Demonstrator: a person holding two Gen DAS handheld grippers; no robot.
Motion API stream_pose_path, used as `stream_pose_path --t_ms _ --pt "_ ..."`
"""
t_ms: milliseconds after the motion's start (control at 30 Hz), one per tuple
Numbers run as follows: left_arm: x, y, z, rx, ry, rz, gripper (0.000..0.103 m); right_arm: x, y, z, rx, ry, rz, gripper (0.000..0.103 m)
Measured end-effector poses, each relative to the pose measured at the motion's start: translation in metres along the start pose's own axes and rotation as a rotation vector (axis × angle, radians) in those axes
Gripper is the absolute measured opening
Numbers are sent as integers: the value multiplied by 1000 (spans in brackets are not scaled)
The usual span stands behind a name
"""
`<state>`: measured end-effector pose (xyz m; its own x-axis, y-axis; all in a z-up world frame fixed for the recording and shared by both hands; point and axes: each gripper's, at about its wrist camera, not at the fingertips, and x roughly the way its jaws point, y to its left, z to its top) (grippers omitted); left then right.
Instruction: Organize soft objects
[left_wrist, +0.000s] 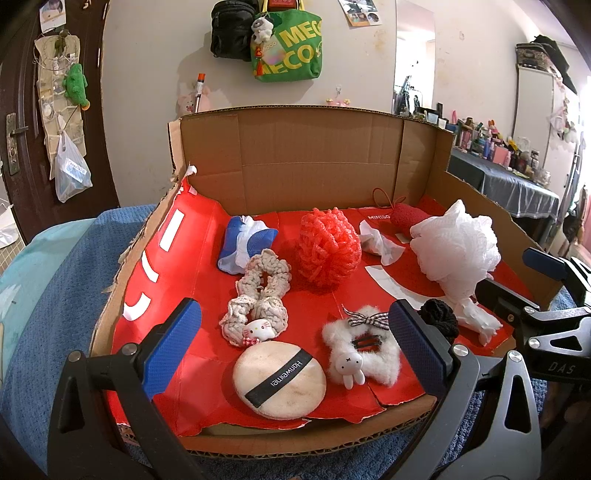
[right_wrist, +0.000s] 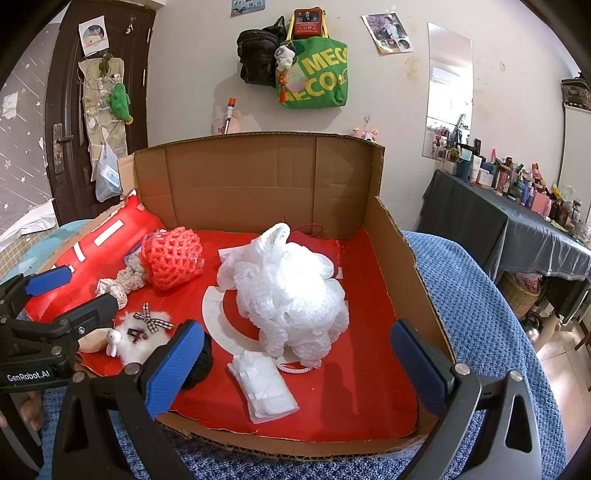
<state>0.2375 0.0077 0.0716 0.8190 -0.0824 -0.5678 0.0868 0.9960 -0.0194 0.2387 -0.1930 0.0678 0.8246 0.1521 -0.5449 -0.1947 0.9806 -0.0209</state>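
Observation:
A cardboard box (left_wrist: 317, 155) lined in red holds the soft things. In the left wrist view a round beige powder puff (left_wrist: 279, 380) and a white fluffy hair clip (left_wrist: 364, 350) lie near the front, between the fingers of my open left gripper (left_wrist: 291, 347). Behind them sit a cream scrunchie (left_wrist: 258, 299), a red mesh ball (left_wrist: 328, 247) and a blue and white cloth (left_wrist: 243, 243). My right gripper (right_wrist: 295, 365) is open at the box's front edge (right_wrist: 295, 443), before the white bath pouf (right_wrist: 291, 291) and a white wrapped pad (right_wrist: 264, 387). A black scrunchie (right_wrist: 201, 362) lies by its left finger.
The box rests on a blue towel (right_wrist: 472, 295) over a bed. A dark red knitted piece (left_wrist: 406, 218) lies at the box's back right. Bags hang on the wall (left_wrist: 284, 40), a dark door (right_wrist: 70, 110) stands left, and a cluttered table (right_wrist: 517, 210) is at right.

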Motion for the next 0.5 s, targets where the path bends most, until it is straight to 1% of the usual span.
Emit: stream_pose_path --t_ms 500 --pt "0 1 -1 -3 -1 1 103 0 1 0 0 0 -2 103"
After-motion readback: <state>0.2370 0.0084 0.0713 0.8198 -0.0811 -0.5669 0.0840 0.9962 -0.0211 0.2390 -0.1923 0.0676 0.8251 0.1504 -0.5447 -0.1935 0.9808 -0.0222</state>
